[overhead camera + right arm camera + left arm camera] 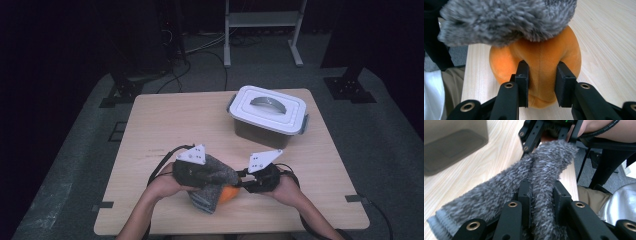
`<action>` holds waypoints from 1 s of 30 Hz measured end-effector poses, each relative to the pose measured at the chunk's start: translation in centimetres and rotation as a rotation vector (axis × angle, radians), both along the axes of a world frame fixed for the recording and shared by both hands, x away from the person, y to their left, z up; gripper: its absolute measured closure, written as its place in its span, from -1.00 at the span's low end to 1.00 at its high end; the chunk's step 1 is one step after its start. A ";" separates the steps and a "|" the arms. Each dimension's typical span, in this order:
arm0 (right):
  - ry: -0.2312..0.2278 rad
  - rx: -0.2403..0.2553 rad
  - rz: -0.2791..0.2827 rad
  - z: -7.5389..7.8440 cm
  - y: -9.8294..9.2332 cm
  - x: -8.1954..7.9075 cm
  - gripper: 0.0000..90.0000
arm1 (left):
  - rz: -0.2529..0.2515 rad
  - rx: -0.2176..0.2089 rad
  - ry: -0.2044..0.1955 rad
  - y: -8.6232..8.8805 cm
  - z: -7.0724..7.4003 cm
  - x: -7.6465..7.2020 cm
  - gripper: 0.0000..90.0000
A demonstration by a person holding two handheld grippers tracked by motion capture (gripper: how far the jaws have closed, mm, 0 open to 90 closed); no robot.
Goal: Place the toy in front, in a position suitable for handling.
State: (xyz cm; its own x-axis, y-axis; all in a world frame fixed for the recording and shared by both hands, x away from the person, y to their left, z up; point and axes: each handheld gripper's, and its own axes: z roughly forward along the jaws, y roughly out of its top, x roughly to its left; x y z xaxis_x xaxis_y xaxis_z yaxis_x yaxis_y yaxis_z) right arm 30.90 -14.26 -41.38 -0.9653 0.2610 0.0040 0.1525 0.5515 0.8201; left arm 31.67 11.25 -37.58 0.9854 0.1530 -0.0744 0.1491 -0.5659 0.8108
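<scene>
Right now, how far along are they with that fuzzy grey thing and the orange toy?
Both grips look done: the left tongs are shut on the grey fuzzy cloth, the right tongs pinch the orange plush toy. In hand: the cloth lies draped over the toy near the table's front edge. The lidded box is closed, untouched. Where either item ends up is undecided.

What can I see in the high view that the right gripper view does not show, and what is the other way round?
High view alone: the lidded box at the table's far side, both hands, and the left hand-held gripper under the grey cloth.

Right gripper view alone: the right hand-held gripper seen close, its jaws pinching a fold of the orange plush, and the seam down the plush.

Both: the fuzzy grey cloth draped over the orange plush, which is a small patch in the high view, and the wooden table.
</scene>
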 end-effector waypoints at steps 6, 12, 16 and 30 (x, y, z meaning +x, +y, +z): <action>-0.011 0.023 0.019 -0.2 0.1 0.0 0.13 | 0.028 -0.015 0.019 1.2 -0.4 0.3 0.62; -0.017 0.035 0.036 -1.0 0.2 0.1 -0.24 | 0.047 -0.032 0.026 1.7 -0.5 0.5 0.62; -0.030 -0.007 0.045 -1.7 0.8 0.1 -0.27 | 0.059 -0.027 0.026 1.8 -0.6 0.6 0.62; -0.042 -0.012 0.005 -1.1 0.9 -0.1 0.61 | 0.045 -0.020 0.021 1.2 -0.4 0.1 0.62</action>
